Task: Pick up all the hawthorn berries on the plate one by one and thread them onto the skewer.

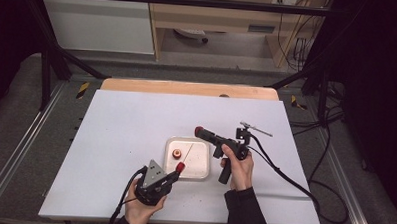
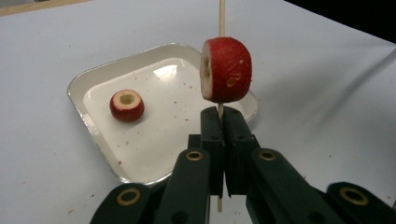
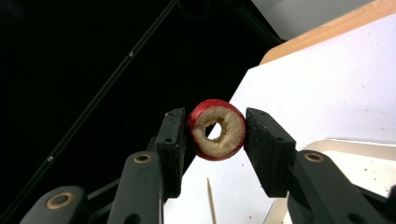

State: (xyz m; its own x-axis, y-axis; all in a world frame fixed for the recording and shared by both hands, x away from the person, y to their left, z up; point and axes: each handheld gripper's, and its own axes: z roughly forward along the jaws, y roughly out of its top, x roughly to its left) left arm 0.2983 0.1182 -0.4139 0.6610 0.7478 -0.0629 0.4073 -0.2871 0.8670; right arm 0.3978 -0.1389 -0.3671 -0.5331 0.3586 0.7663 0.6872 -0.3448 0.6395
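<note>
Red-skinned fruit rings are going onto a wooden skewer [image 2: 221, 18]: one ring [image 2: 227, 70] is already threaded on it, with the left gripper [image 2: 223, 122] shut tight on the stick just below. A second ring [image 3: 216, 129] is pinched between the part-open jaws of the right gripper [image 3: 215, 140], up over the tabletop [image 1: 121, 124] and apart from the skewer tip. By my reading that one goes on next, and a third ring [image 2: 127, 105] waits in the metal tray [image 2: 88, 79].

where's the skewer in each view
High view: the skewer slants over the tray, rising from the left tongs below centre.
Left gripper view: it stands upright at centre, clamped in the tongs, through a fruit piece.
Right gripper view: its tip pokes up at bottom centre.
Shared landmark: the tray.
</note>
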